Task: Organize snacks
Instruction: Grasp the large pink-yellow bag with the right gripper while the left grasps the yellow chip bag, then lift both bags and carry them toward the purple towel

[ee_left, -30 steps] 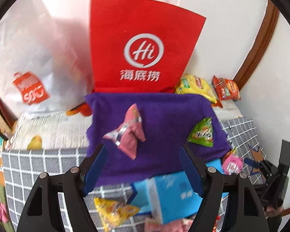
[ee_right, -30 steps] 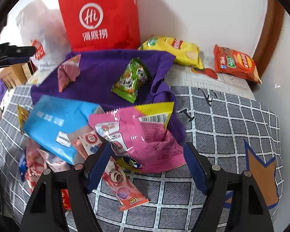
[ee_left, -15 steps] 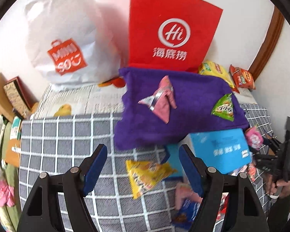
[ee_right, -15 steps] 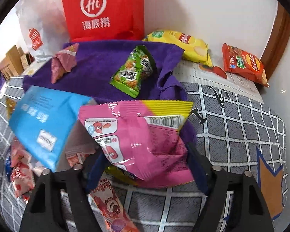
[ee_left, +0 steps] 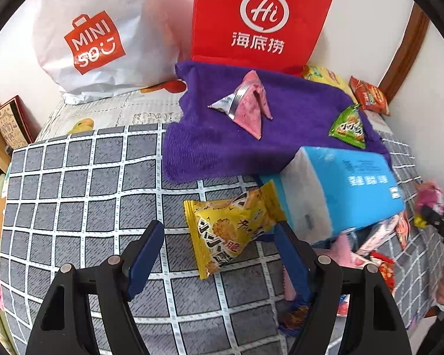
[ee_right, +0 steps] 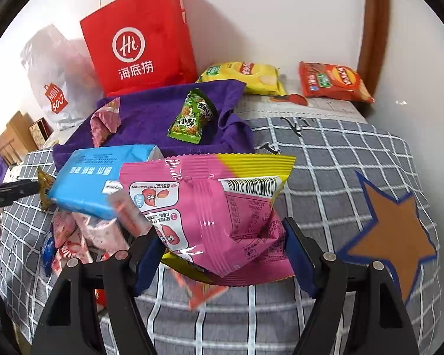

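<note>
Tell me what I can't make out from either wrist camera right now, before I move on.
- Right wrist: whether the right gripper truly clamps the pink snack bag; the bag covers both pads.
- Right wrist: the small packets beside it, motion-blurred and partly under the blue pack.
- Left wrist: the wrappers right of the open left gripper, blurred and overlapped.

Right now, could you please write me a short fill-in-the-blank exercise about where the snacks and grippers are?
1. The pink snack bag sits between the fingers of the ____ gripper.
2. The small green packet lies on the ____ towel.
3. The left gripper is open beside a ____ snack packet.

Missing words: right; purple; yellow
</note>
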